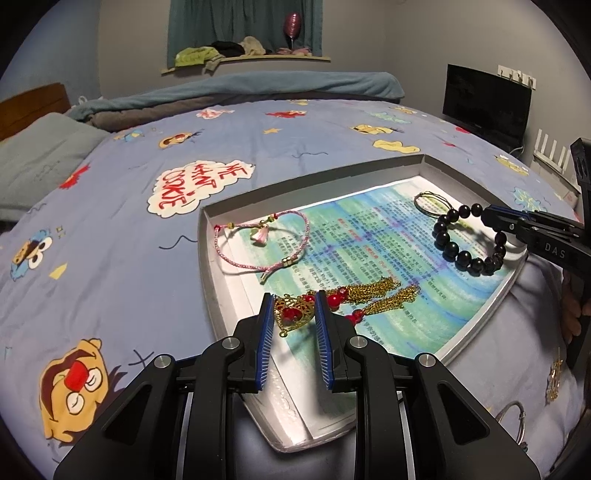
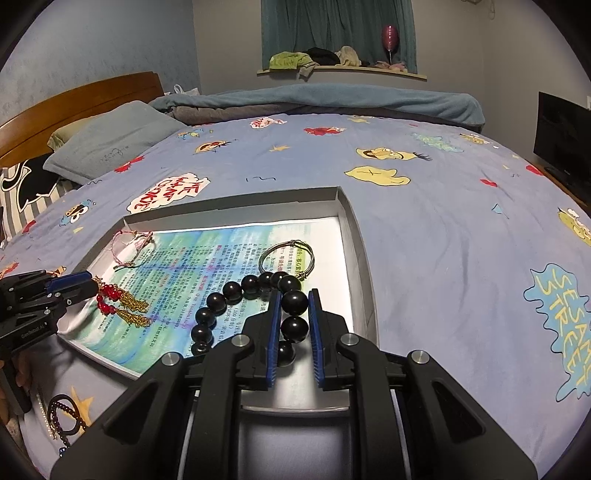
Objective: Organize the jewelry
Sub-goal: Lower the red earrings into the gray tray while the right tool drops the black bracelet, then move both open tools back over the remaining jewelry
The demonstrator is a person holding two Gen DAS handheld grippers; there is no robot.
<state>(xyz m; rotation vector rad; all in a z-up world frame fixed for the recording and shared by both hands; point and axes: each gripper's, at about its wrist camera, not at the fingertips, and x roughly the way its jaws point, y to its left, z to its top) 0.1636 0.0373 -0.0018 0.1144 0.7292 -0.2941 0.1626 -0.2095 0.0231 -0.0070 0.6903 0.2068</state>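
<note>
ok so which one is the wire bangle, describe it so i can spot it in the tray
Find the shallow grey tray on the blue cartoon bedsheet. Near its far right corner lies the wire bangle, just beyond the black bead bracelet. It is the only thin, bare metal hoop in the tray, without beads, cord or tassels.

This is looking like a home bedroom. A bed (image 2: 424, 229) is filling both views, wearing a blue cartoon-print sheet, with a grey pillow (image 2: 110, 144) lying at its head corner against a wooden headboard (image 2: 74, 99). A rolled blue blanket (image 2: 332, 99) is running along the far edge. Behind it, green curtains (image 2: 332, 29) are hanging over a windowsill (image 2: 343, 72) piled with clothes, and a dark television (image 1: 484, 99) is standing by the wall.
</note>
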